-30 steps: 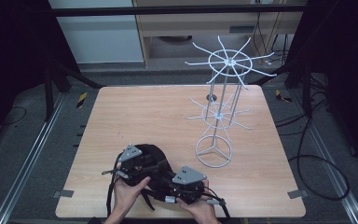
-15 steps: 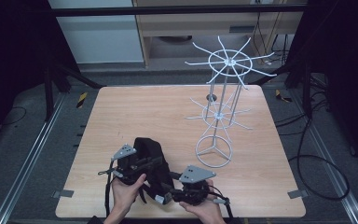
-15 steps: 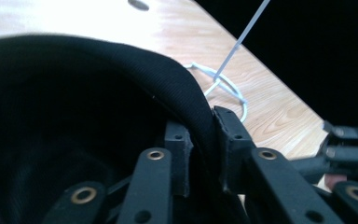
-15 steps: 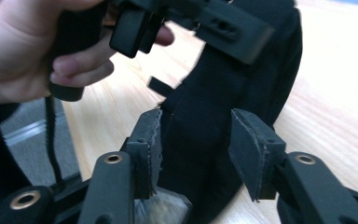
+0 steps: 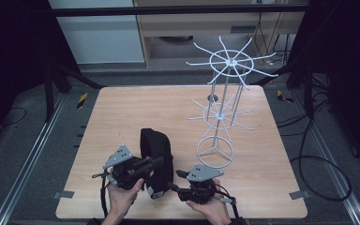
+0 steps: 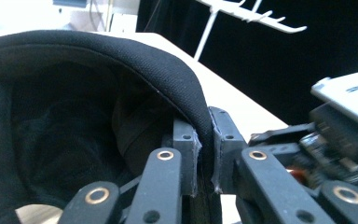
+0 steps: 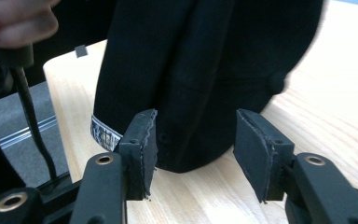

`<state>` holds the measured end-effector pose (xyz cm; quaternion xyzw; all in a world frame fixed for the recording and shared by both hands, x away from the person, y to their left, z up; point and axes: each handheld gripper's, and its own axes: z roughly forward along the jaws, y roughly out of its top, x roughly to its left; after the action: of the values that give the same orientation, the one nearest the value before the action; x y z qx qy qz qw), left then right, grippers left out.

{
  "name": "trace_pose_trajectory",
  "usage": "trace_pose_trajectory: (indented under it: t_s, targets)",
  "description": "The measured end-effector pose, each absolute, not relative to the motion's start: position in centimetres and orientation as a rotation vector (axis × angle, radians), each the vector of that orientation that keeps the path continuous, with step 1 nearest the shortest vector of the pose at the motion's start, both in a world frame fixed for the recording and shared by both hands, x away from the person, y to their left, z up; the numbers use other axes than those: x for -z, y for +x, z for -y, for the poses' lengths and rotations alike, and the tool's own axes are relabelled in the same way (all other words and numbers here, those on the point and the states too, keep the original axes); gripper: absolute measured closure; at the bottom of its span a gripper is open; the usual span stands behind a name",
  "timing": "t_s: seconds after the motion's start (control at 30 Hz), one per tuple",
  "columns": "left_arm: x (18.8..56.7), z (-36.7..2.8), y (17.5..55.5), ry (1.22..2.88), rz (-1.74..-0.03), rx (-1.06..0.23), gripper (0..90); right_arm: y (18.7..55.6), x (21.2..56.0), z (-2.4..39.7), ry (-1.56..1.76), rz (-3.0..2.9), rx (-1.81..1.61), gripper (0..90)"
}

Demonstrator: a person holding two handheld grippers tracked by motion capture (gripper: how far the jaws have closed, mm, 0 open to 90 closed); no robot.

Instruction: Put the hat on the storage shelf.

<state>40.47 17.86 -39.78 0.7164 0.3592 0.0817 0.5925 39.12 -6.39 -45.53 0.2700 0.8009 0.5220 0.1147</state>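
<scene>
Two tools are working on one black cap (image 5: 155, 157) at the near edge of the worktop (image 5: 122, 112). The cap is standing on edge w/ its brim toward the person, approx. between both hands, well apart from the white wire rack (image 5: 222, 112) standing on the right half of the worktop. Left tool (image 5: 153, 162) is clamping the cap: in the left gripper view its pads (image 6: 190, 154) are pressing from both sides on the curved black fabric edge (image 6: 168, 74), w/ the cap's dark inside showing at left of that view; the jaws have just been closing, and fabric is sitting between them. Right tool (image 5: 176, 186) is sitting low at the near edge, pointing left toward the cap's lower end. In the right gripper view its jaws are standing apart, having just been opening; the cap's rounded lower end (image 7: 200, 84) is sitting between them, the left pad (image 7: 142, 144) lying against the fabric or just beside it (cannot tell which), the right pad (image 7: 256, 149) being clear of it w/ bare wood showing in the gap. A silver label (image 7: 103, 133) is showing on the cap near the left pad.
</scene>
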Motion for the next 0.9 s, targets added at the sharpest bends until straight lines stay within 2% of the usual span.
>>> trace_pose_trajectory:
  t_s: [0.17,0.3,0.33,0.37,0.7,0.9]
  targets:
    - [39.2,-17.4,39.9,1.654,-0.778,-0.170,82.2,39.3,45.9,5.9,0.775,-2.372,-1.567,50.6]
    - [39.1,-17.3,39.7,1.653,-0.743,-0.163,82.4,39.5,46.1,5.9,0.762,-2.388,-1.632,74.1]
    - [39.1,-17.3,39.7,1.656,-0.740,-0.165,82.3,39.6,46.1,5.9,0.756,-2.391,-1.653,84.1]
    - [39.1,-17.3,39.7,1.657,-0.741,-0.170,82.3,39.6,46.1,5.9,0.753,-2.395,-1.651,87.6]
    - [38.7,-18.4,39.4,1.672,-0.732,-0.274,80.9,38.8,43.9,5.9,0.664,-2.288,-1.378,89.3]
    - [40.4,-19.7,38.9,1.713,-0.783,-0.314,78.3,38.8,43.9,4.9,0.607,-2.324,-1.240,89.0]
